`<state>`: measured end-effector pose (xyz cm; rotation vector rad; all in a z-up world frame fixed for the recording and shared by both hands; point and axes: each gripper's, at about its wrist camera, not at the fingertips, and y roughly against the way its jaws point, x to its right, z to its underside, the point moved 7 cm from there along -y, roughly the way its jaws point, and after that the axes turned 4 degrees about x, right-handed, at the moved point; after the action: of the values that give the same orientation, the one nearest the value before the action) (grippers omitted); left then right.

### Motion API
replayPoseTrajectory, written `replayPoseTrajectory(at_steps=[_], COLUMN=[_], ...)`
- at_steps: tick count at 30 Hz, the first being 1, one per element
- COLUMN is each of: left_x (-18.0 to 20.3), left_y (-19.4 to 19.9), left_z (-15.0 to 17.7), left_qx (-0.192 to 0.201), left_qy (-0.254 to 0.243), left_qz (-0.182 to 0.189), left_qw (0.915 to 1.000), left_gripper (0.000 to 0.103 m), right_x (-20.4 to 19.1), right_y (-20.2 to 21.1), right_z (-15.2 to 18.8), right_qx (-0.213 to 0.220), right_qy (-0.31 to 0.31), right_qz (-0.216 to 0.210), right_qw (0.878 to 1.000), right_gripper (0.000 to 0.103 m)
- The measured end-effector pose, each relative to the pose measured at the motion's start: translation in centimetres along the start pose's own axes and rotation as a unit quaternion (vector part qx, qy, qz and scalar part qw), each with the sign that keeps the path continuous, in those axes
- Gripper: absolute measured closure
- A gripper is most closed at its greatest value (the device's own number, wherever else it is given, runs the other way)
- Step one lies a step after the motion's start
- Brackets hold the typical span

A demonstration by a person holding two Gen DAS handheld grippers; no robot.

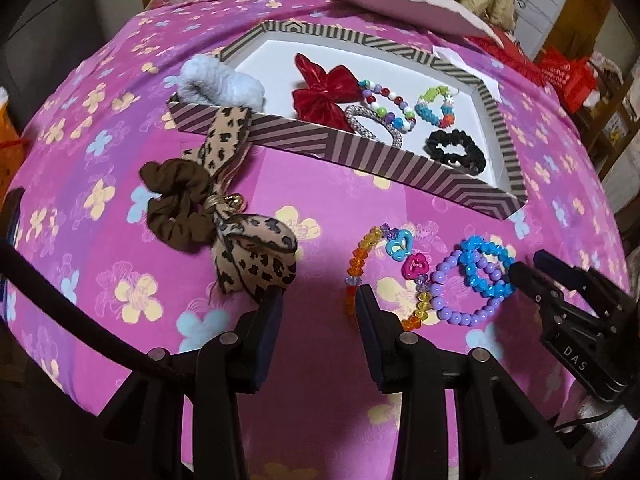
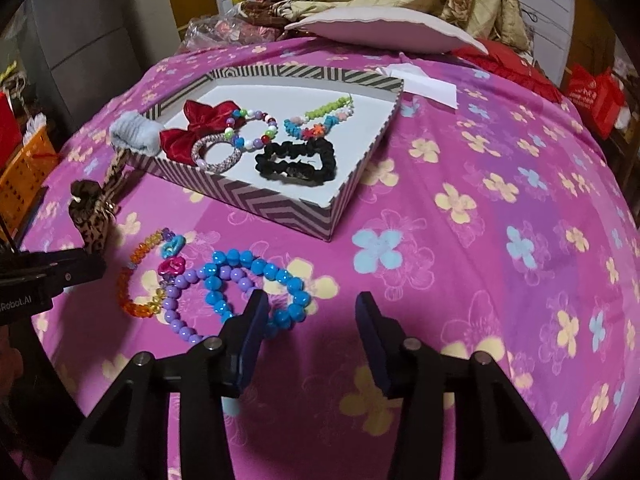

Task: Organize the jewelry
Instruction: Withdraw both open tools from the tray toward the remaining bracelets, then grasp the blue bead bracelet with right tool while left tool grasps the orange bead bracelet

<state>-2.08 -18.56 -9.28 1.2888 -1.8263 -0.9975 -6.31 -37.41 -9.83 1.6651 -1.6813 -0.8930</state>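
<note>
A striped tray [image 1: 360, 156] [image 2: 256, 204] holds a red bow [image 1: 324, 88], a multicolour bead bracelet [image 1: 386, 102], a silver band [image 1: 374, 124], a black scrunchie [image 1: 456, 152] [image 2: 298, 160] and a green-blue bracelet [image 1: 434, 106]. On the cloth in front lie a blue bead bracelet [image 1: 486, 266] [image 2: 256, 284], a purple one [image 1: 460, 296] [image 2: 180, 312] and an orange one with heart beads [image 1: 384, 272] [image 2: 148, 276]. My left gripper [image 1: 318, 304] is open and empty beside the orange bracelet. My right gripper [image 2: 310, 312] [image 1: 528, 266] is open, its left finger at the blue bracelet.
A brown scrunchie [image 1: 176, 208] with a leopard-print bow [image 1: 248, 248] lies left of the tray. A grey fluffy scrunchie [image 1: 220, 82] rests on the tray's left corner. A pillow [image 2: 380, 28] and white paper [image 2: 424, 80] lie behind. An orange crate [image 2: 24, 164] stands at the left.
</note>
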Motion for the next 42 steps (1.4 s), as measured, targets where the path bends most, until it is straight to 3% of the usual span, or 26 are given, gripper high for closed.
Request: replayPoseTrajectory(at_steps=[14,17,21,23,26,31,42], left_x=[0.7,0.9,1.1,1.4,1.6,1.6,1.9], left_y=[-2.7,-2.9,-3.1,-3.1,-3.1,-2.2,2.5], left_z=[-0.8,-0.9,-1.1,-1.3,-1.4,-1.2,-3.3], left_qx=[-0.015,-0.013,-0.012,-0.007,-0.006,-0.014,0.024], left_qy=[-0.02,-0.028,-0.031,-0.04,-0.046,-0.02,-0.015], left_qz=[-0.036,-0.04,-0.037,-0.026,-0.012,0.034,0.07], left_qw=[0.999,0.9987,0.9988,0.9988,0.9989,0.9991,0.9971], left_gripper=[0.06,0.06,0.06,0.078,0.088,0.088,0.088], right_x=[-0.2,-0.2,0.0,0.1,0.2,-0.3,-2.3], right_y=[-1.4,-1.5,-1.4,-1.3,-0.8,1.3,5.5], right_z=[0.0,-0.2,-0.3,-0.2,-0.3,-1.3,-4.7], right_qx=[-0.013,-0.008,-0.003,-0.002,0.003,0.028,0.073], right_qy=[0.041,0.043,0.045,0.041,0.035,0.041,0.079], right_qz=[0.008,0.004,0.003,-0.003,-0.01,-0.014,-0.011], right_qw=[0.999,0.999,0.999,0.999,0.999,0.999,0.994], right_gripper=[0.063,0.072,0.093,0.094,0.094,0.094,0.094])
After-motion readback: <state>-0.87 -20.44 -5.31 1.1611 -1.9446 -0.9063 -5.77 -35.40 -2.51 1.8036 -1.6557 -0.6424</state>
